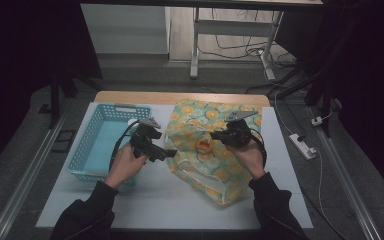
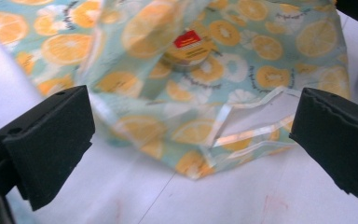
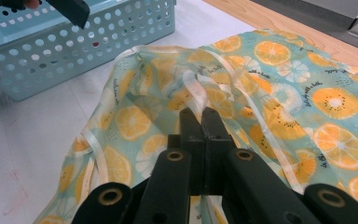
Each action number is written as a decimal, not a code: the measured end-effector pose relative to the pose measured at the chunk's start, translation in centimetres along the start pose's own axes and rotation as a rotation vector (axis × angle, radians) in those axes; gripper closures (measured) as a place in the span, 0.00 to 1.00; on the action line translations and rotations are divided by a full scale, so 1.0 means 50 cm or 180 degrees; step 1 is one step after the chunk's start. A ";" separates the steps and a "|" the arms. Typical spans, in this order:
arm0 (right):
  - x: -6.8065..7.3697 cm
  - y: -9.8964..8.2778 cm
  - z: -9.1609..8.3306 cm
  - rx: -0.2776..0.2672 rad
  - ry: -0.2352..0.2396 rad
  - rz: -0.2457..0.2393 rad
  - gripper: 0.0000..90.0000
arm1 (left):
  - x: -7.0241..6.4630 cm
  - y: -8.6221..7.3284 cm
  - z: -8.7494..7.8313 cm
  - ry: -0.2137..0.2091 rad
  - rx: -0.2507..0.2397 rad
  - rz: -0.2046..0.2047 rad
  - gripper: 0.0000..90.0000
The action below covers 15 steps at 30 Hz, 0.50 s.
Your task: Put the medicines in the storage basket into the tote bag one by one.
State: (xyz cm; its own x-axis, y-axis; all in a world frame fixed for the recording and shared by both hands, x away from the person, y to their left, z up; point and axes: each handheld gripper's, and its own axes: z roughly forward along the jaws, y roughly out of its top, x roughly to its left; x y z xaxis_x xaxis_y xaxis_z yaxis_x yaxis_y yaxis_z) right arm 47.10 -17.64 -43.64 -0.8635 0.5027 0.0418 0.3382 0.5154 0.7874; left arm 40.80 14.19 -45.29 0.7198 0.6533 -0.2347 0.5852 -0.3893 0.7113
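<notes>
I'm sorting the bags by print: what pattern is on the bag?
Orange slices and white flowers on pale teal bag, best in the right gripper view.

Dim and grainy in the high view, with pitch-dark corners and sides. Brightest on the white table top (image 1: pixel 160 200) and the pale floor far at the back. Soft, faint shadows under the hands. Much brighter and closer in the left gripper view, yet smeared with blur across the top of the thin see-through bag printed with orange slices (image 2: pixel 242 70). Sharpest in the right gripper view, with small shiny glints on the bag's pale ribbon edges.
</notes>
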 end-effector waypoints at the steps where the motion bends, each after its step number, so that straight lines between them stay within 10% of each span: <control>1: 0.000 0.000 0.000 0.0000 0.0000 0.0000 1.00 | 0.005 -0.004 -0.007 0.0029 -0.0010 -0.0017 0.00; 15: 0.000 0.000 0.000 -0.0004 -0.0004 0.0008 1.00 | 0.056 -0.043 -0.065 0.0337 -0.0013 -0.0221 0.00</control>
State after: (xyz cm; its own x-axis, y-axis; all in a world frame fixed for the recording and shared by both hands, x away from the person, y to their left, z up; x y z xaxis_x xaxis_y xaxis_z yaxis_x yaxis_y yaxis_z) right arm 47.10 -17.65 -43.63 -0.8622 0.5048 0.0432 0.3400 0.5133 0.7880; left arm 40.34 18.97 -45.31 0.6341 0.7435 -0.2125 0.6306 -0.3381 0.6986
